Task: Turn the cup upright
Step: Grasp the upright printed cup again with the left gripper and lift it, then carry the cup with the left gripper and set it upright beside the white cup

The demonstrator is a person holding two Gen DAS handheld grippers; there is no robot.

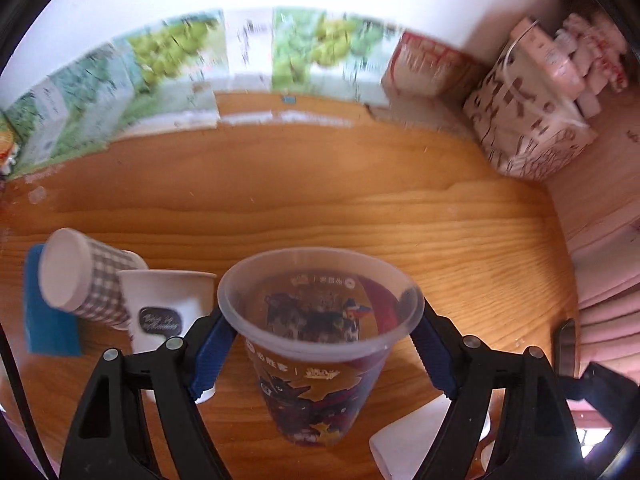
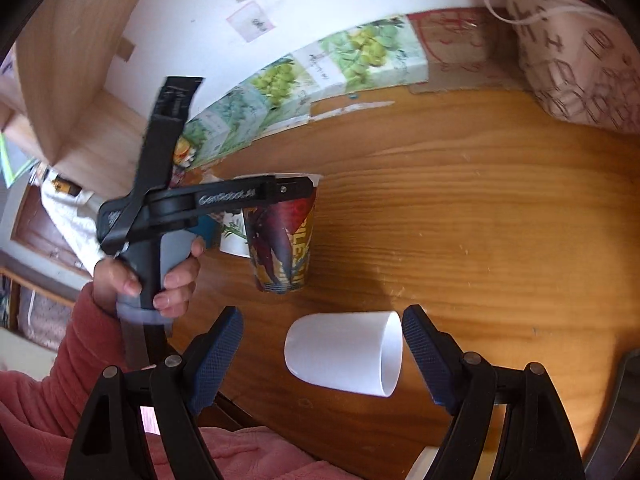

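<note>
Tabletop (image 1: 320, 208): printed cup (image 1: 320, 344) between tool (image 1: 320, 328) fingers.

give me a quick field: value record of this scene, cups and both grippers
printed cup: upright, open end up, between the left gripper fingers, which grip it just below the rim
white cup: on its side on the table, mouth toward the right finger
right gripper: open, fingers either side of the white cup, not touching
checked cup: tipped, bottom toward the camera, leaning by the labelled cup
labelled cup: white, upright
bag: far right corner
</note>
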